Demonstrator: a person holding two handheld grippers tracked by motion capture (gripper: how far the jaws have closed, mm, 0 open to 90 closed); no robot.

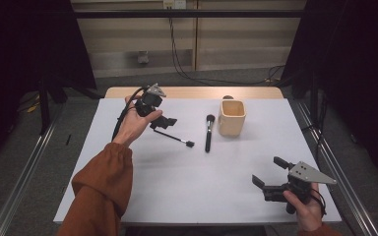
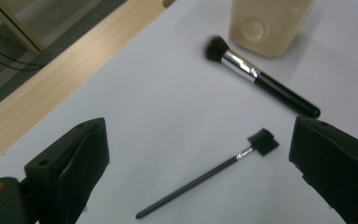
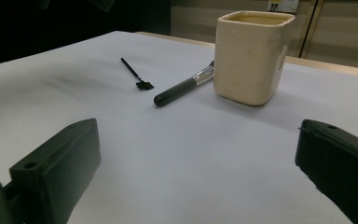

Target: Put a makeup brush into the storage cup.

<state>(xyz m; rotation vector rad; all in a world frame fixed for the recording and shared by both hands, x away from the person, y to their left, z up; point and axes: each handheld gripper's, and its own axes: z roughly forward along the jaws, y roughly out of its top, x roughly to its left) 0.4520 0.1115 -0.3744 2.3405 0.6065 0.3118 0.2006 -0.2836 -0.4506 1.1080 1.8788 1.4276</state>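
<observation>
A cream square cup (image 1: 232, 118) stands upright on the white table (image 1: 187, 182), right of centre toward the back. Just left of it lies a thick black makeup brush (image 1: 209, 132) with a silver ferrule, bristles pointing away. Left of that lies a thin black brush (image 1: 179, 138) with a small flat head. My left gripper (image 1: 165, 118) hovers open above the thin brush's handle end, nothing between its jaws. From the left gripper view, the thin brush (image 2: 205, 179) lies below the gap, with the thick brush (image 2: 261, 79) and cup (image 2: 268, 23) beyond. My right gripper (image 1: 269, 171) is open near the front right corner, facing the cup (image 3: 249, 56).
A wooden strip (image 1: 192, 92) runs along the table's far edge. Metal rails (image 1: 24, 167) flank the table on both sides, and cables (image 1: 187, 73) trail on the floor behind. Bare table surface lies between the two grippers.
</observation>
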